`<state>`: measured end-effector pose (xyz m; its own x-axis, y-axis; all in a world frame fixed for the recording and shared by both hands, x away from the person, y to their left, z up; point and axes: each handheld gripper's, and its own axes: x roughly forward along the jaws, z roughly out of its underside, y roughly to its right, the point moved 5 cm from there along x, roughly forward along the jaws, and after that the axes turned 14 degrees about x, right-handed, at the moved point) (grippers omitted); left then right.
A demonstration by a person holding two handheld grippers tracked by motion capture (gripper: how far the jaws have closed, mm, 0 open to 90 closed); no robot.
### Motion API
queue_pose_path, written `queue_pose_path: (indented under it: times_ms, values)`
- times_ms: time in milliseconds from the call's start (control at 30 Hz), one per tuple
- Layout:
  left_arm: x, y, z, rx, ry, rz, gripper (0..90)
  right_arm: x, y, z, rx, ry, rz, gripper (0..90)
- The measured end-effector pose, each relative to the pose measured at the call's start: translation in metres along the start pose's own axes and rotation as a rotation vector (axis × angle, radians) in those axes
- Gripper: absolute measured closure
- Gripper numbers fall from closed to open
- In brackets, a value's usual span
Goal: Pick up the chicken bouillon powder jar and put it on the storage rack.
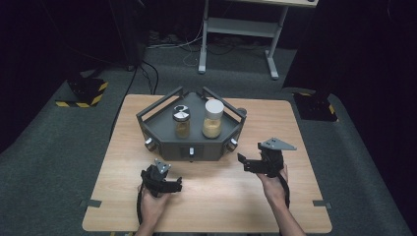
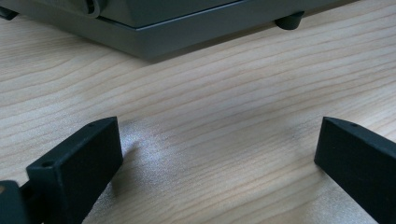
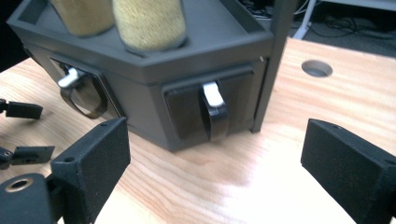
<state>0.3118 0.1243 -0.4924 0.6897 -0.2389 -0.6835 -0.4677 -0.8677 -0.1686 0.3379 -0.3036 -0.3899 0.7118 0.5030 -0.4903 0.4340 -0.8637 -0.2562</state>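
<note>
Your right gripper, jaws wide and empty, nears the drawer handle (left gripper also open); a skewed approach could shove the rack, toppling the jars.

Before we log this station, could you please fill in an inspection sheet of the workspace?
Surface: wooden table, bare in front, with a round hole near the far right corner.
Job's things: grey rack with drawer handles on its sides; two jars of tan grains on its tray, steel-lidded jar and white-lidded jar, upright and apart.
Clutter: nothing seen.
Grippers: left gripper open over bare wood; right gripper open, facing a drawer handle, holding nothing.
Cables: one trails from each gripper; more lie on the floor behind.
Surroundings: dark carpet, white desk frame, hazard-striped bases.
</note>
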Motion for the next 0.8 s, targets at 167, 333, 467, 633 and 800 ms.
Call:
queue_pose_path:
  times_ms: [167, 333, 467, 633, 800]
  values:
    - [0.000, 0.000, 0.000, 0.000, 0.000, 0.000, 0.8, -0.002, 0.007, 0.012, 0.019, -0.011, 0.010, 7.6]
    - [0.000, 0.000, 0.000, 0.000, 0.000, 0.000, 0.9, -0.002, 0.013, 0.025, 0.018, -0.030, 0.046, 7.6]
    - [0.000, 0.000, 0.000, 0.000, 0.000, 0.000, 0.9, -0.002, 0.023, 0.040, 0.046, -0.046, 0.069, 7.6]
    - [0.000, 0.000, 0.000, 0.000, -0.001, -0.001, 0.8, -0.002, 0.035, 0.055, 0.092, -0.055, 0.076, 7.6]
    - [0.000, 0.000, 0.000, 0.000, -0.001, -0.001, 0.8, 0.001, 0.044, 0.068, 0.124, -0.064, 0.086, 7.7]
